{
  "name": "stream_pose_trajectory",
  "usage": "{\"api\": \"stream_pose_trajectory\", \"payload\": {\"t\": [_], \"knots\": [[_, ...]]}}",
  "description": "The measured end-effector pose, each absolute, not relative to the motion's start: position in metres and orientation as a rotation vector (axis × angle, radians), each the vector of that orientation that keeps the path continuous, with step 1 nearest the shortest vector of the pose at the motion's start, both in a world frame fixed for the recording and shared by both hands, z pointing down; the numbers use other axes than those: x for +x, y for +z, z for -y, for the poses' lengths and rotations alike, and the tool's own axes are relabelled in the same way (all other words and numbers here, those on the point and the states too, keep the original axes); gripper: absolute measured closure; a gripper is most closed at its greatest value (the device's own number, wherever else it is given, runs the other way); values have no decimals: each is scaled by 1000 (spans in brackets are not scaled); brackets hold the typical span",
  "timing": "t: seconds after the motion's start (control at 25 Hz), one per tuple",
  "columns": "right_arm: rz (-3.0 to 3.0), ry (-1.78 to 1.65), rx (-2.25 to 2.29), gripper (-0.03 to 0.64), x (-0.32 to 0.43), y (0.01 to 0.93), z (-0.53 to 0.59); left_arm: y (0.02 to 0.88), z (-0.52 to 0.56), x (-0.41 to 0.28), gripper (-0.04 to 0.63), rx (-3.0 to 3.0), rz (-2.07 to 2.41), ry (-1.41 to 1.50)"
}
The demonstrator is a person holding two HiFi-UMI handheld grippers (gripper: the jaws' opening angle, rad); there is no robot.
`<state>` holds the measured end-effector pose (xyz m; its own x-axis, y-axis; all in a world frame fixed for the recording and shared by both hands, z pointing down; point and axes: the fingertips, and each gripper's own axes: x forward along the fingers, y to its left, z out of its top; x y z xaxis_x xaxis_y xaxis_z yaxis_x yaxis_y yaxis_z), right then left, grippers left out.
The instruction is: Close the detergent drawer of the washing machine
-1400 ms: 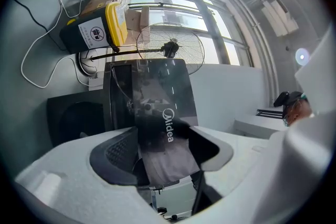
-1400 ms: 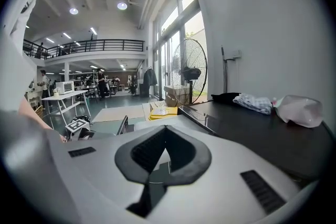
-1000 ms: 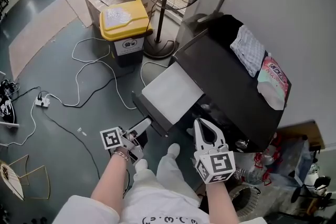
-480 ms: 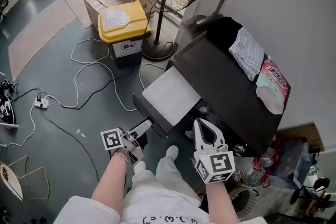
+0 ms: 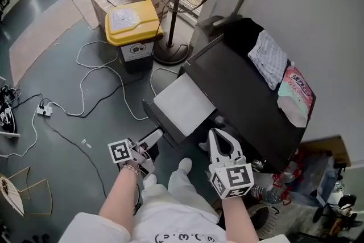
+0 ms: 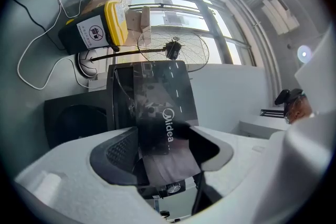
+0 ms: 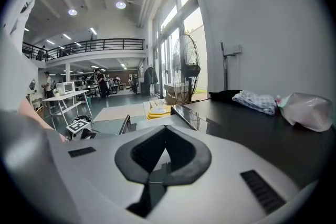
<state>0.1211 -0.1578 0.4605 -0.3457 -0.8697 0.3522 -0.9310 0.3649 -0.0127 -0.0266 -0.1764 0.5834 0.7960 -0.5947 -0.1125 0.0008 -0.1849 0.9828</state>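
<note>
At the washing machine (image 5: 244,91), detergent drawer (image 5: 185,104) juts out (pale-topped).

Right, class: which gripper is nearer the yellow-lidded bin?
Left. The left gripper hangs over the floor, below the yellow-lidded bin in the head view; the right gripper is further right, close to the front of the black washing machine.

Person is holding the left gripper (image 5: 152,138) low on the left side, angling it up and to the right, with its jaws standing apart. The right gripper (image 5: 216,135) is pointing almost straight ahead, with its jaws meeting tip to tip and gripping nothing. The left forearm (image 5: 121,196) is slanting inward and the right forearm (image 5: 236,219) is running nearly straight forward. Both marker cubes are facing up toward the head.
</note>
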Motion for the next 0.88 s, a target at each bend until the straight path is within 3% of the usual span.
{"api": "stream_pose_trajectory", "payload": {"t": [0.88], "knots": [[2368, 306, 1580, 618, 138, 458, 179, 578, 199, 0, 304, 1688, 481, -583]]}}
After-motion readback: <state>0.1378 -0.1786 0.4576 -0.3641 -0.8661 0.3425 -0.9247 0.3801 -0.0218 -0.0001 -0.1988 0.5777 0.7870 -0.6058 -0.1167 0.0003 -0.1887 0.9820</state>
